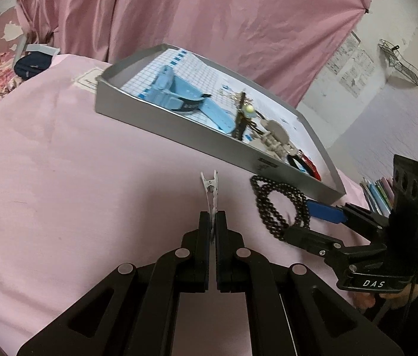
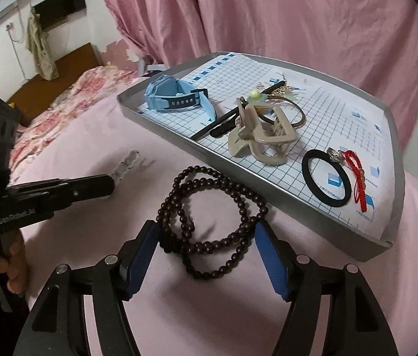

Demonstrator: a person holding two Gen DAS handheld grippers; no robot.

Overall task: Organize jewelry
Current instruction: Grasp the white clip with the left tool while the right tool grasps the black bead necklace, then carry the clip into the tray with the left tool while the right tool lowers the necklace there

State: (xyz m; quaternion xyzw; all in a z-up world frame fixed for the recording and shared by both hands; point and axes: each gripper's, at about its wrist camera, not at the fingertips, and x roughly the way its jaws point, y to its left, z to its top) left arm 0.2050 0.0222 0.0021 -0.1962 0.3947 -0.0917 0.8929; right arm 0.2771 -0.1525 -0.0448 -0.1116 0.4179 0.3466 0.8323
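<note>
Left wrist view: one white hair clip [image 1: 210, 191] is clamped by its tail between the left tongs [image 1: 212, 222], whose fingers are pressed together on it; the clip's toothed end points forward just above the pink sheet [image 1: 75, 163]. One grey tray [image 1: 179, 132] lies ahead, tilted in the view, lined with gridded paper. In it are one blue watch [image 1: 176, 95], a beige claw clip [image 1: 274, 133] and several small pieces too tangled to count. One dark bead necklace [image 1: 280, 207] lies coiled on the sheet beside the tray's near wall, with the right tongs [image 1: 306, 222] reaching in from the right, fingers spread on either side of it. A hand [image 1: 384, 296] grips that tool's handle.

Right wrist view: the right tongs [image 2: 206, 255] stand wide apart, blue pads flanking the bead necklace [image 2: 209, 216], which rests in two or three loops on the sheet, outside the tray [image 2: 312, 207]. The tray holds one blue watch [image 2: 176, 96], one beige claw clip [image 2: 262, 130], one black hair band [image 2: 326, 182], one ring [image 2: 335, 155], one red cord [image 2: 357, 175] and one thin hoop with a pale bead. At left, the left tongs [image 2: 111, 185] hold the white clip [image 2: 127, 163] level over the sheet. Pink curtains [image 2: 268, 14] hang behind.
</note>
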